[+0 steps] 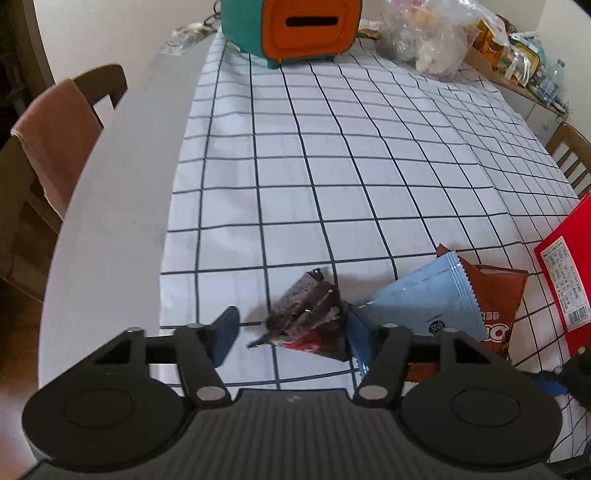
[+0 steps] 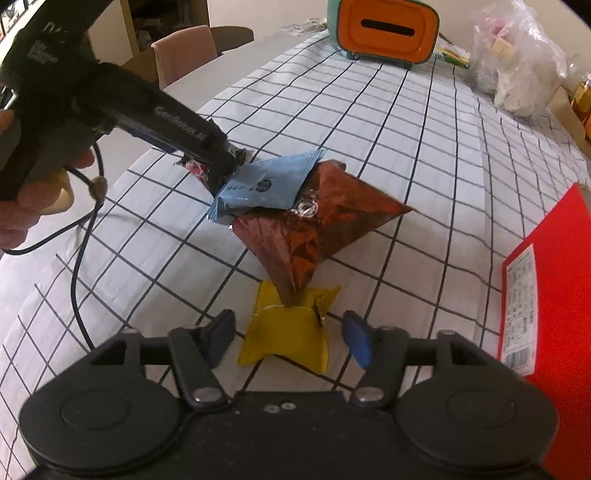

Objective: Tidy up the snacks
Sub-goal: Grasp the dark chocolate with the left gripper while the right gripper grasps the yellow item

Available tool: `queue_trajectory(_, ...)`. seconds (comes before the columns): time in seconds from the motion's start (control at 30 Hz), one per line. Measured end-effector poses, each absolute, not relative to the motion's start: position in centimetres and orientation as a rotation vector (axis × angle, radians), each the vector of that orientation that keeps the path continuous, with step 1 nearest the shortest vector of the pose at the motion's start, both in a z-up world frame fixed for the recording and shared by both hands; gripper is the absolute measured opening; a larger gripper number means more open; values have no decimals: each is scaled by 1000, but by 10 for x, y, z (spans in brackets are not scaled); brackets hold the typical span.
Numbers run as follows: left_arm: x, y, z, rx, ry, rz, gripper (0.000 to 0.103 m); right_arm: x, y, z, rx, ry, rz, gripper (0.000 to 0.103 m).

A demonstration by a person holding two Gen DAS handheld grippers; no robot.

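The left gripper (image 1: 291,332) jaws are spreading around a dark snack packet (image 1: 310,314); the right gripper (image 2: 291,334) jaws are flanking a yellow packet (image 2: 286,332), spread, with the checked surface (image 1: 332,166) lying open ahead.

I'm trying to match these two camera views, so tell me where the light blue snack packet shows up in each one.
Left wrist view: the light blue snack packet sits lower right of centre, lying over the brown snack bag.
Right wrist view: the same packet is just left of centre, resting on the brown bag.
Shared landmark: the orange and teal box at the table's far end.
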State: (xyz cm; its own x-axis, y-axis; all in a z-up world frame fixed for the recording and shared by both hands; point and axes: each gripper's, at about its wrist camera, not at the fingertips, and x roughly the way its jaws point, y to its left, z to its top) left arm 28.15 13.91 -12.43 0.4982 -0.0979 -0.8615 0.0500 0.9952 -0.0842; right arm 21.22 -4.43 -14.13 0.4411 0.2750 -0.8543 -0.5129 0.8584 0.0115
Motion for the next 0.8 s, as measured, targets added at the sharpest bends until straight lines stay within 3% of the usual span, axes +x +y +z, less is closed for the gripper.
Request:
queue_trajectory(0.33,284,142,-125,-87,1045,-90,36,207,-48,-138,-253,975,498,38)
queue_trajectory(0.8,263,152,-121,-109,1039,-43,33,187,-59,-128,-157,974,474,32)
